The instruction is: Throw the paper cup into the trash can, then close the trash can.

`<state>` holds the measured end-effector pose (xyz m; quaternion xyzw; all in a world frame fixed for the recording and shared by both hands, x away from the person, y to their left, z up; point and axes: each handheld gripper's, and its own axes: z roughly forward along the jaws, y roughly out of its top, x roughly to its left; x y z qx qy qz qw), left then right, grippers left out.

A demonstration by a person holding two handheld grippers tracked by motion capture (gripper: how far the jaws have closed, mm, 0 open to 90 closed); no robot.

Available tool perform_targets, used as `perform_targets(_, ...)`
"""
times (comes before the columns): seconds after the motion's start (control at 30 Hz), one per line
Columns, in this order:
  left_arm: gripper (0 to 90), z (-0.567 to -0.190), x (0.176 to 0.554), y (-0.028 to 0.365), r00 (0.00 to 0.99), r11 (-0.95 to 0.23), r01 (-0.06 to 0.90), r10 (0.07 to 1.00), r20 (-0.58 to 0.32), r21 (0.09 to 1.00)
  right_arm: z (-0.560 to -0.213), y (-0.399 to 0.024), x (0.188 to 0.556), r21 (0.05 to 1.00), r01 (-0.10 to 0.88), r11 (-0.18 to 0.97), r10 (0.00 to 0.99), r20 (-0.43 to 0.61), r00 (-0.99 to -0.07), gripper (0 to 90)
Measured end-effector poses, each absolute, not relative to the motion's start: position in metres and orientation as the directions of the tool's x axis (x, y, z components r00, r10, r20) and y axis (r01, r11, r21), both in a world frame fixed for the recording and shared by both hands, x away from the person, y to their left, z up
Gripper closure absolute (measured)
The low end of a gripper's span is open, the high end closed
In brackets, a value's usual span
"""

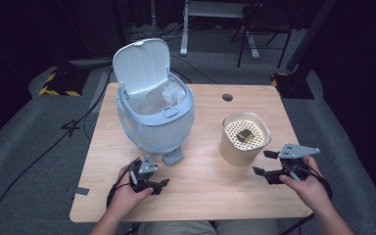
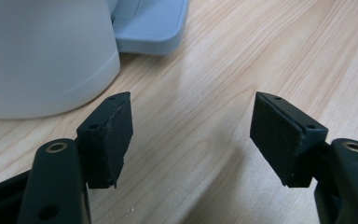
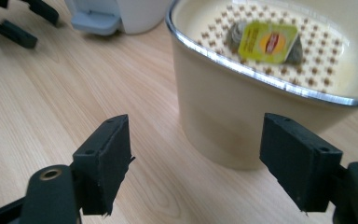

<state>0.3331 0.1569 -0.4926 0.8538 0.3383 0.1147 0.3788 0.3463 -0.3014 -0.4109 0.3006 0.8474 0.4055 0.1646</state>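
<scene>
Two tools, both empty: my left tool [image 1: 149, 177] sits open by the pedal [image 1: 173, 156] of the open-lidded bin [image 1: 154, 110]; my right tool [image 1: 270, 165] gapes near the cream strainer pot [image 1: 244, 138], lined up for its tea bag [image 3: 266, 42].

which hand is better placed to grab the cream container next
Right, most likely. The right tool sits just beside the cream container, jaws open and facing its wall in the right gripper view. The left tool is over by the blue bin, farther away.
</scene>
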Motion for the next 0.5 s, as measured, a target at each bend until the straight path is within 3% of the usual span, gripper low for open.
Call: perform_targets(0.5,30.3,-0.460,0.325,0.170,0.736,-0.397,0.454,0.672,-0.084,0.798,-0.466,-0.315,0.345,0.770,0.434,0.467,0.727,-0.055,-0.684,24.2)
